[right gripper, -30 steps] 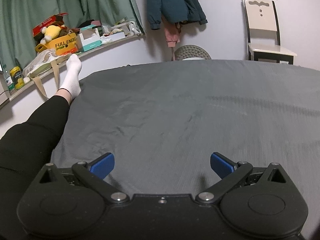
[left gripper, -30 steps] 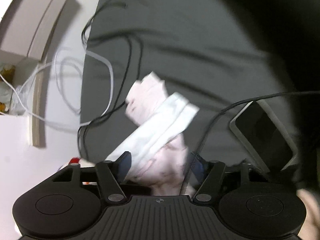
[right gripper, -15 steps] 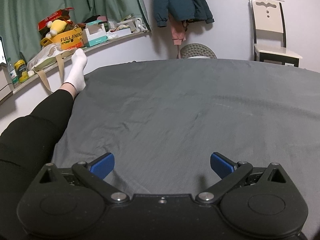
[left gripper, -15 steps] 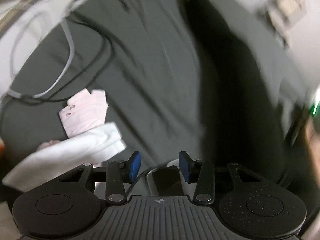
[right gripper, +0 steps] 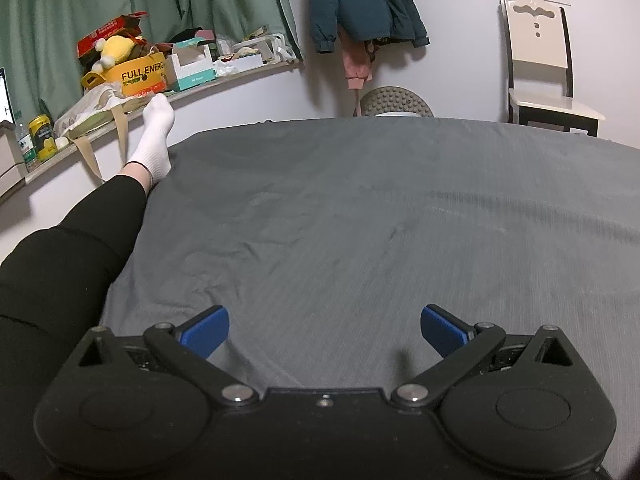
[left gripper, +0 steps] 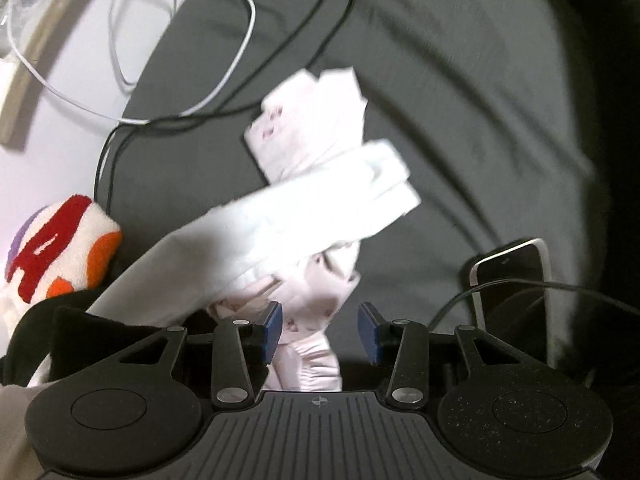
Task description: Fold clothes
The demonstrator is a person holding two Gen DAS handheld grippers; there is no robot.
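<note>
left wrist view, going left to right: a fuzzy plush [left gripper: 60, 248] with red and orange patches sits at the far left edge, next to a white cable [left gripper: 240, 60] and a black cable [left gripper: 328, 28] looping over the grey sheet [left gripper: 460, 100]. in the middle there's a pile of clothes: a white garment [left gripper: 288, 220] lying diagonally across a pale pink printed garment [left gripper: 312, 120]. kinda blurry so i can't make out the folds. the pink one runs down toward the camera and its frilly end sits right between the blue pads of the left gripper [left gripper: 320, 330]. the jaws are spread with a gap on the right side of the cloth, and the left pad looks like it's about touching the fabric, so it's not pinching anything. off to the right a phone [left gripper: 512, 280] lies on the sheet with a dark cord [left gripper: 500, 286] across it.

right wrist view: a leg [right gripper: 80, 248] in black with a white sock [right gripper: 156, 136] runs along the left edge of the bed [right gripper: 380, 208], shelf [right gripper: 192, 92] of clutter behind it. right gripper [right gripper: 324, 330] is spread wide over bare sheet, holding nothing. jacket [right gripper: 360, 0] hangs on the wall, chair [right gripper: 540, 60] far right.
</note>
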